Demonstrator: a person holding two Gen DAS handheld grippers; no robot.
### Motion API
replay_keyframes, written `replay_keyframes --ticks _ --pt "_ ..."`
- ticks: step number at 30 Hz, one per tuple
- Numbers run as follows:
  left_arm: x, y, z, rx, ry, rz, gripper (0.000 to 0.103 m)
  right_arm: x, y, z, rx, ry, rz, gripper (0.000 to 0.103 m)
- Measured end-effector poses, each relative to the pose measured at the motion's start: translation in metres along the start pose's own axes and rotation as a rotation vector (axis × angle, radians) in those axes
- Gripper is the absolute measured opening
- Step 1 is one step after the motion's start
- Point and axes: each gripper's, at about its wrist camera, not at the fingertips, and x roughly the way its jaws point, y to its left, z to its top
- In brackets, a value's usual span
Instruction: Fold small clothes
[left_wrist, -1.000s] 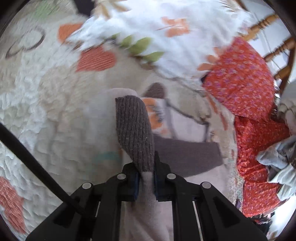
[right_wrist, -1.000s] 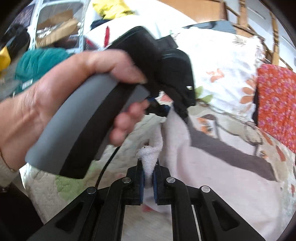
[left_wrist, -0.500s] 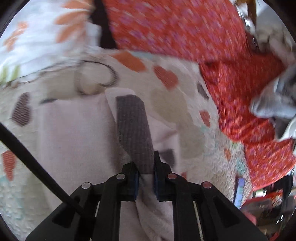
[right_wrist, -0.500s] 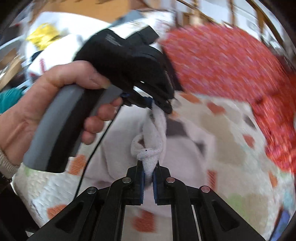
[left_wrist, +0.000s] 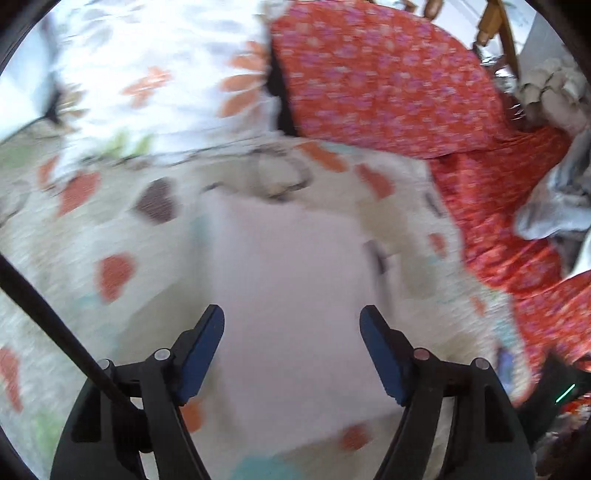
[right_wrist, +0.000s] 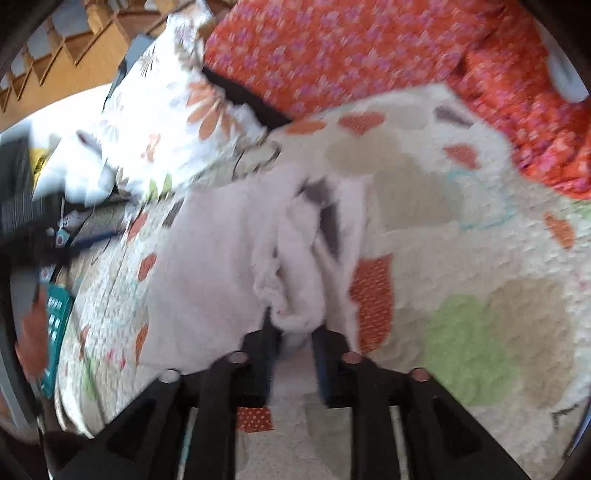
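1. A bed quilt (left_wrist: 74, 229) printed with orange, brown and green hearts carried the work; an orange floral cover (left_wrist: 388, 81) and a white flowered pillow (left_wrist: 155, 81) lay along its far edge.
2. The pale pink garment (left_wrist: 291, 295) lay on the quilt, well in from the edges, flat and roughly square in the left wrist view.
3. The left gripper (left_wrist: 291, 325) hung over that garment with its blue-padded fingers (left_wrist: 201, 350) spread wide, nothing between them.
4. The right gripper (right_wrist: 293, 343) had its fingers partly apart around a bunched fold of the garment (right_wrist: 221, 266); motion blur hid whether the pads pressed the cloth.
5. Near that bunch, a dark grey band showed among the folds.
6. Grey crumpled cloth (left_wrist: 554, 206) lay at the quilt's right edge.
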Motion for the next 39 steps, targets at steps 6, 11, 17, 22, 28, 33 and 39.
replay_keyframes --ticks 6,11,17,22,28,33,39 --pt "0.018 0.031 -0.050 -0.044 0.043 0.007 0.075 0.005 0.012 0.036 -0.067 -0.051 0.028 0.043" --pt "0.032 0.033 -0.061 -0.045 0.055 -0.006 0.075 0.060 0.019 0.054 -0.138 0.022 0.101 0.043" --pt "0.034 0.027 -0.058 -0.026 0.037 -0.009 0.075 0.127 0.016 0.056 -0.134 0.171 0.137 0.010" --pt "0.034 0.019 -0.052 -0.009 0.005 -0.037 0.075 0.105 0.003 0.075 -0.061 0.106 0.149 0.005" --pt "0.062 0.002 -0.067 0.065 0.092 0.012 0.075 0.102 -0.033 0.079 -0.037 0.110 -0.088 0.006" --pt "0.065 0.003 -0.074 0.070 0.118 0.025 0.075 0.089 -0.045 0.081 0.034 0.083 -0.021 0.008" --pt "0.063 0.016 -0.079 0.060 0.135 0.050 0.074 0.053 -0.018 0.083 -0.011 0.005 0.175 0.008"
